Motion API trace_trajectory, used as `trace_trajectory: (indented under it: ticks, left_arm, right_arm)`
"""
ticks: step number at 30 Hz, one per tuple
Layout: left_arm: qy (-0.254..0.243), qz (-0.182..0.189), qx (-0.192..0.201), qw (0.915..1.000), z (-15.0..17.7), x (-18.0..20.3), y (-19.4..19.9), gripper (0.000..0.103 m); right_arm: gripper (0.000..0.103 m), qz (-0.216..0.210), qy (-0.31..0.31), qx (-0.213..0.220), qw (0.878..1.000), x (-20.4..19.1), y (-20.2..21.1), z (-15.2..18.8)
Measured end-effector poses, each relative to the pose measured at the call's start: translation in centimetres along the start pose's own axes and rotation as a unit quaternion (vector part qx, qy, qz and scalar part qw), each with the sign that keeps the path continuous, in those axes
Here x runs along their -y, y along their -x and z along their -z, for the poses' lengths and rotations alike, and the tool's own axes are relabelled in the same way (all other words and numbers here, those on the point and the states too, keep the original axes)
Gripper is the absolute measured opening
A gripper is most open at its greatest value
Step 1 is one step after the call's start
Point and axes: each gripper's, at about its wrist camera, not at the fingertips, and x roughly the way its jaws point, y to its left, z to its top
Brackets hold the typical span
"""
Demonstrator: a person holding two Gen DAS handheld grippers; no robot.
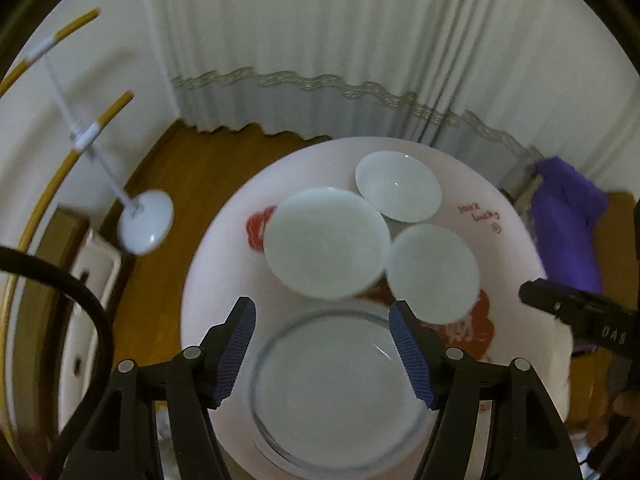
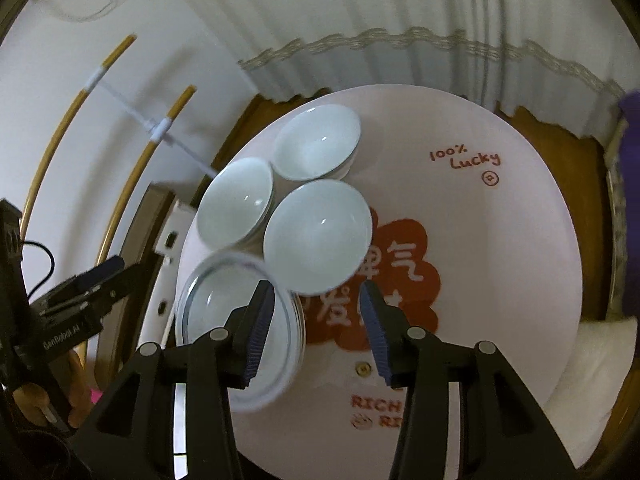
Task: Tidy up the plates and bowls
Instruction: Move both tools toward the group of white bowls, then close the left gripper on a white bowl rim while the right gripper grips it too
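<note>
Below the left gripper [image 1: 322, 356], parted and empty, sits the plate stack [image 1: 332, 392]; right gripper [image 2: 318, 330] likewise empty.

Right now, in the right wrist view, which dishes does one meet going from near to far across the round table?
Stack of plates → bowl over the red print → bowl toward the table's left edge → farthest bowl.

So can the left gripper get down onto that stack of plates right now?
Probably yes. The left gripper hangs open directly above the stack of plates with nothing between; the nearest bowl sits just beyond its fingertips.
</note>
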Motion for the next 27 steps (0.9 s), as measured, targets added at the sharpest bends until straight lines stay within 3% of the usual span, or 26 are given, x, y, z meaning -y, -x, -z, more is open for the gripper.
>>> trace_trajectory:
  ticks: [3, 11, 21, 27]
  left_arm:
    - [-0.034, 0.015, -0.003, 0.9993, -1.4, -0.8, -1.2, 0.065]
    - [-0.044, 0.056, -0.012, 0.9974, -5.6, -0.8, -4.6, 0.065]
    - [-0.044, 0.025, -0.024, 0.9985, -10.5, 0.4, -10.0, 0.065]
    - [-0.05, 0.033, -0.046, 0.9971, -13.9, 1.8, -14.0, 0.065]
  right_arm:
    - [0.046, 0.022, -0.031, 0.014, 0.999, 0.0, -0.6, -0.6]
    - [0.046, 0.051, -0.069, 0.031, 0.996, 0.5, -1.1, -2.3]
    - [0.046, 0.026, -0.028, 0.011, 0.999, 2.1, -4.5, -7.3]
    - [0.046, 0.0, -0.011, 0.0, 1.0, 2.6, -6.7, -9.9]
